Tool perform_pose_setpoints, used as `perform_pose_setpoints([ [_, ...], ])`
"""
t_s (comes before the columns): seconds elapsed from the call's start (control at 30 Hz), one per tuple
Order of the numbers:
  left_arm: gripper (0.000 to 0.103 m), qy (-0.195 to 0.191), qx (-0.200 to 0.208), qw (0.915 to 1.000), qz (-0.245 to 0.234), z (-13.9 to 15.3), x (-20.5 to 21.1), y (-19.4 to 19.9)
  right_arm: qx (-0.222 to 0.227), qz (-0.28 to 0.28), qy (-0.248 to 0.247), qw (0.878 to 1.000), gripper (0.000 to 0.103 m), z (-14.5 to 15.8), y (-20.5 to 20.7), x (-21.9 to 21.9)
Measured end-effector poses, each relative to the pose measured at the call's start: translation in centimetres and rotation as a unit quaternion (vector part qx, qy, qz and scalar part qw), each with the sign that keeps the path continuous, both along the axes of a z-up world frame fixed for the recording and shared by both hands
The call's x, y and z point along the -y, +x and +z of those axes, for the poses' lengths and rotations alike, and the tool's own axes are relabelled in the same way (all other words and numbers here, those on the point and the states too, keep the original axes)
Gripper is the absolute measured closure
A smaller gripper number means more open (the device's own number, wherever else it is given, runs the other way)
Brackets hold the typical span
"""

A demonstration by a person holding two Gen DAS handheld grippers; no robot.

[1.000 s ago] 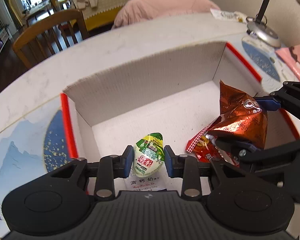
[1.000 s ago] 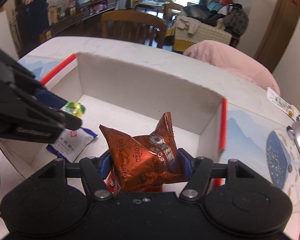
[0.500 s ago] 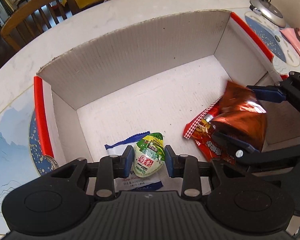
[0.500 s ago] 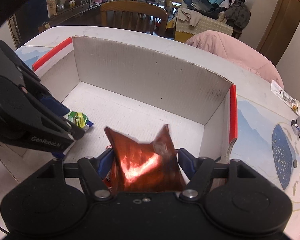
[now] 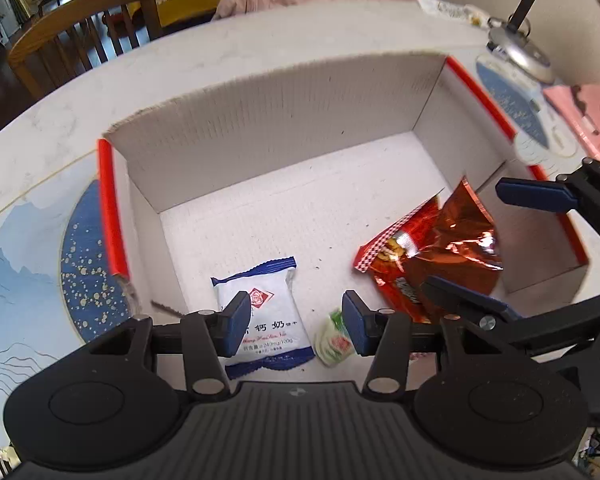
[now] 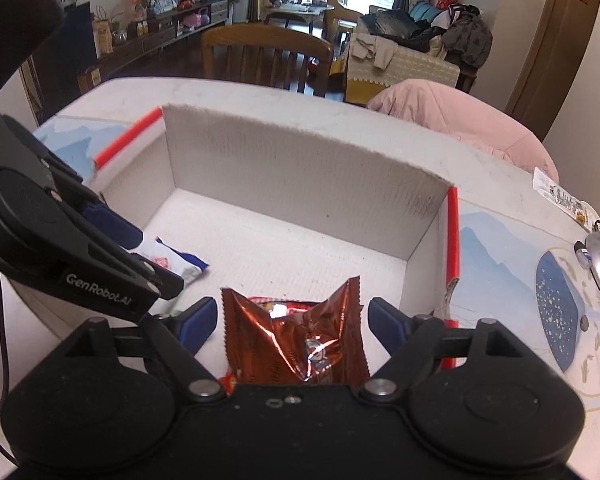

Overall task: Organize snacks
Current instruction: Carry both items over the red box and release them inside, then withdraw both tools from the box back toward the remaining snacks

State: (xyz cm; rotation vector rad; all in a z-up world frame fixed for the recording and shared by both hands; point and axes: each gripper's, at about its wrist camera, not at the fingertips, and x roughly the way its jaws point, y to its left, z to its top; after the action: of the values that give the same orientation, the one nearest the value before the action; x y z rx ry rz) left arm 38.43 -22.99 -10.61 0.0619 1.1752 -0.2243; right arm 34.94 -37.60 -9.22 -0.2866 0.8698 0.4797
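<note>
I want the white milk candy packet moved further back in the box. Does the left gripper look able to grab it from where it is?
Probably yes. The left gripper is open right above the white milk candy packet, which lies flat with nothing covering it; only the small green snack sits beside it.

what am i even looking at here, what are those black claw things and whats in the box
No robot here: a person holds a two-finger grabber in each hand, with a camera on each looking along its fingers. One picture is from the left gripper, the other from the right gripper.

Both hang open over a white cardboard box on a table. Nothing is held. Inside lie a white and blue milk candy packet, a small green sweet, a red snack bag and a copper Oreo bag.
</note>
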Motion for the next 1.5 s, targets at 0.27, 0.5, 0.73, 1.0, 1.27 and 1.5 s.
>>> perform_pose_setpoints([
  [0.27, 0.054, -0.028, 0.046, 0.9985, 0.007, 3.4, -1.8, -2.9, 0.009, -0.021, 0.043, 0.999, 0.018, 3.2, -2.0, 0.8],
  [0.5, 0.054, -0.047, 0.088, 0.9949, 0.008, 6.6, -3.8, -6.1, 0.032, -0.024, 0.074, 0.996, 0.014, 6.1, -4.8, 0.0],
  [0.73, 0.054, -0.059, 0.120, 0.9910, 0.013, 8.7, -6.4, -9.6, 0.051, -0.018, 0.101, 0.993, 0.011, 8.1, -7.6, -2.1],
  [1.0, 0.040, -0.071, 0.155, 0.9849, 0.033, 10.6, -10.8, -14.1, 0.059, -0.002, 0.132, 0.989, 0.009, 9.5, -10.8, -5.6],
  [1.27, 0.039, -0.071, 0.186, 0.9780, 0.062, 11.8, -16.4, -19.1, 0.053, 0.020, 0.171, 0.984, 0.000, 9.5, -13.7, -9.8],
  [1.5, 0.032, -0.065, 0.198, 0.9734, 0.095, 11.4, -21.7, -23.1, 0.032, 0.046, 0.176, 0.983, 0.000, 8.3, -16.2, -14.2],
])
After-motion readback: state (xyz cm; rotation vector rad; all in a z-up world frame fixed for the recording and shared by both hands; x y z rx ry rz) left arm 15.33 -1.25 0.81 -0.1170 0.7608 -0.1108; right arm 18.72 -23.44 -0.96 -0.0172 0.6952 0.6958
